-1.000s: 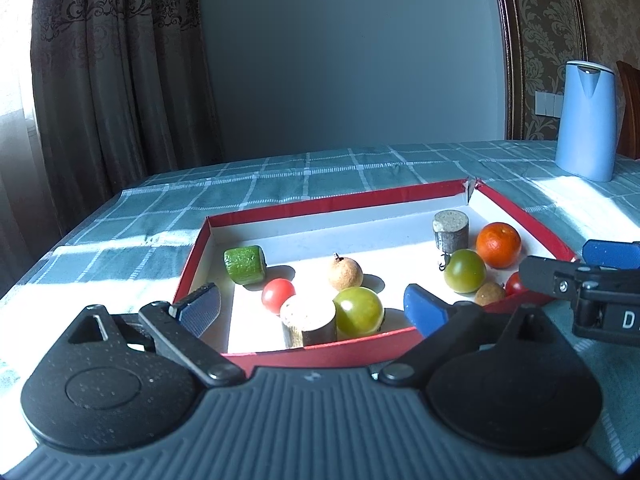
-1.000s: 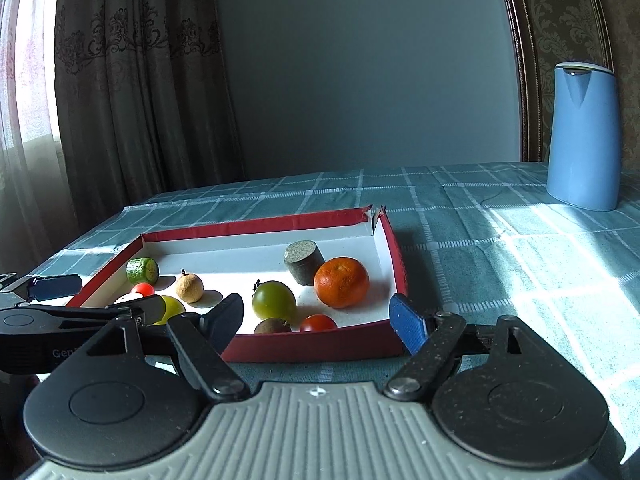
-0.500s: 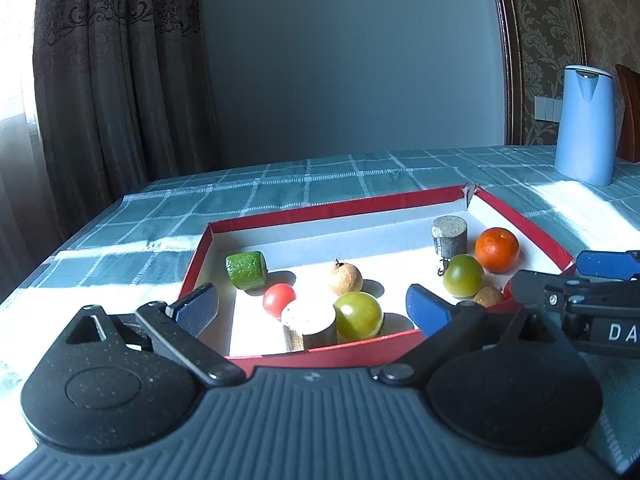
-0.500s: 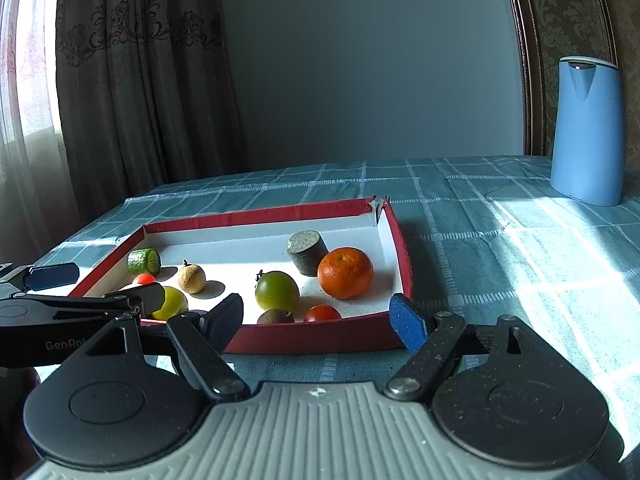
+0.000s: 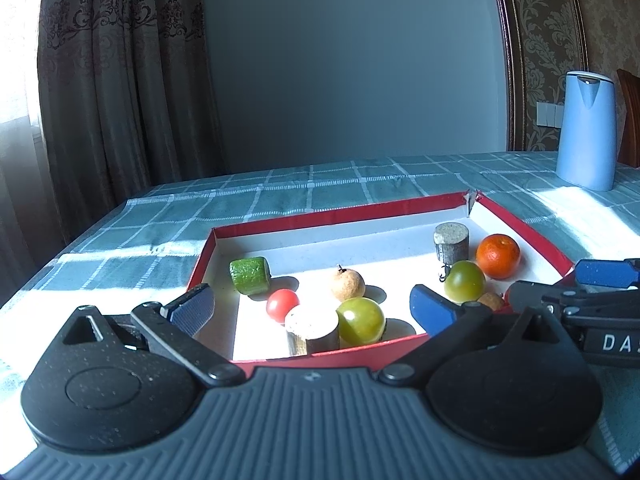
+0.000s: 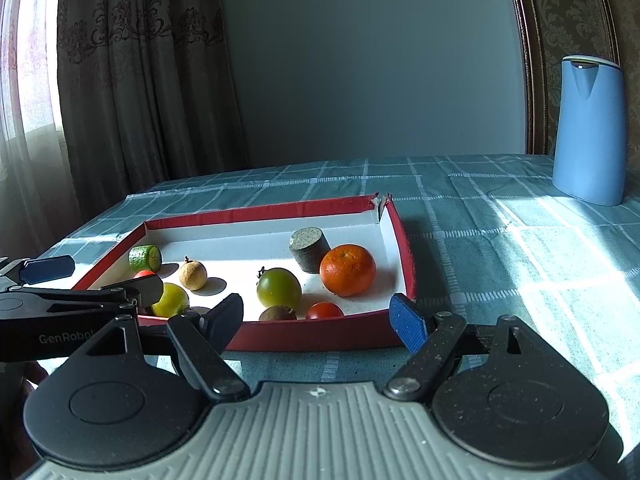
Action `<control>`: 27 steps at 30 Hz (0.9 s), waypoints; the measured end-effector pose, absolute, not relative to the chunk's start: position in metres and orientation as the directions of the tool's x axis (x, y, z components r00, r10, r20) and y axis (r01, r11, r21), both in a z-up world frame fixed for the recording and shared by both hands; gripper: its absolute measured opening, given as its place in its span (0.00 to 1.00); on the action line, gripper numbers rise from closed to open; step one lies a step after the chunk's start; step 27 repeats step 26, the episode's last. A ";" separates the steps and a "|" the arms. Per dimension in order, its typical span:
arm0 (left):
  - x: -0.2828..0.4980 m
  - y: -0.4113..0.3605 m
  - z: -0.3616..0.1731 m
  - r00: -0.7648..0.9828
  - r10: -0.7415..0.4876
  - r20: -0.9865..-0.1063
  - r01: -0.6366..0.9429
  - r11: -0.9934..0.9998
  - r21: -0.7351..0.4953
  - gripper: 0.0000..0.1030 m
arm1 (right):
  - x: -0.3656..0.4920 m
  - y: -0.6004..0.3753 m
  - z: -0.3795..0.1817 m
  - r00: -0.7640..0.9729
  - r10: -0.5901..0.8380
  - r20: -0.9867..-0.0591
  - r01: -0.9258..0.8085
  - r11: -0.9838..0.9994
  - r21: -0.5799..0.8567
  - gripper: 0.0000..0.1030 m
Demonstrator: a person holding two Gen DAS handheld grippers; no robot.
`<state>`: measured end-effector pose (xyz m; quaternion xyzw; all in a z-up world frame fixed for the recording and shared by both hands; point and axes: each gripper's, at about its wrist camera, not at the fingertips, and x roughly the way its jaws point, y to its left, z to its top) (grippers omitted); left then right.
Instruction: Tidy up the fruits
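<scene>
We hold both claws low before the near wall of the shallow red cardboard tray with a white floor (image 6: 402, 236), each spread wide and empty: left gripper (image 5: 312, 306), right gripper (image 6: 316, 320). All fruit lies inside the tray: round orange mandarin (image 6: 347, 270), dull green tomato (image 6: 279, 288), small red cherry tomato (image 5: 282, 305), yellow-green tomato (image 5: 361, 321), tan longan (image 5: 347, 285), cut cucumber piece (image 5: 249, 275). Whether sorting is pending or finished, we cannot tell; the level stance suits either.

Both hand-held grippers (image 5: 312, 306) (image 6: 316, 320): blk linkages, blue pads, ribbed grey housing.
</scene>
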<state>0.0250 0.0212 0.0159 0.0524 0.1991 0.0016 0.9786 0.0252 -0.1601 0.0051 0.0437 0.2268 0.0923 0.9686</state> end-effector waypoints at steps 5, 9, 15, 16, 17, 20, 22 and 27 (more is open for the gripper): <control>0.025 0.025 0.016 0.912 0.015 -0.409 0.020 0.996 0.083 1.00 | 0.025 -0.160 0.004 0.880 0.199 -0.431 -0.160 0.979 0.126 0.78; 0.020 0.023 0.016 0.919 0.020 -0.395 0.020 0.995 0.096 1.00 | 0.025 -0.160 0.004 0.880 0.199 -0.432 -0.160 0.979 0.125 0.78; 0.015 0.021 0.015 0.920 0.017 -0.392 0.025 0.994 0.102 1.00 | 0.026 -0.160 0.004 0.879 0.199 -0.433 -0.159 0.979 0.127 0.78; 0.015 0.021 0.015 0.919 0.014 -0.395 0.027 0.995 0.098 1.00 | 0.026 -0.160 0.004 0.879 0.198 -0.433 -0.159 0.979 0.126 0.78; 0.015 0.022 0.015 0.918 0.009 -0.397 0.030 0.995 0.092 1.00 | 0.026 -0.160 0.004 0.879 0.198 -0.433 -0.158 0.979 0.126 0.78; 0.012 0.023 0.016 0.923 0.015 -0.384 0.021 0.996 0.089 1.00 | 0.025 -0.160 0.004 0.881 0.200 -0.429 -0.160 0.979 0.128 0.78; 0.011 0.025 0.016 0.923 0.016 -0.385 0.019 0.996 0.088 1.00 | 0.024 -0.161 0.004 0.882 0.200 -0.426 -0.160 0.979 0.128 0.78; 0.007 0.026 0.014 0.916 0.025 -0.400 0.013 0.996 0.092 1.00 | 0.021 -0.162 0.003 0.876 0.209 -0.434 -0.169 0.977 0.130 0.78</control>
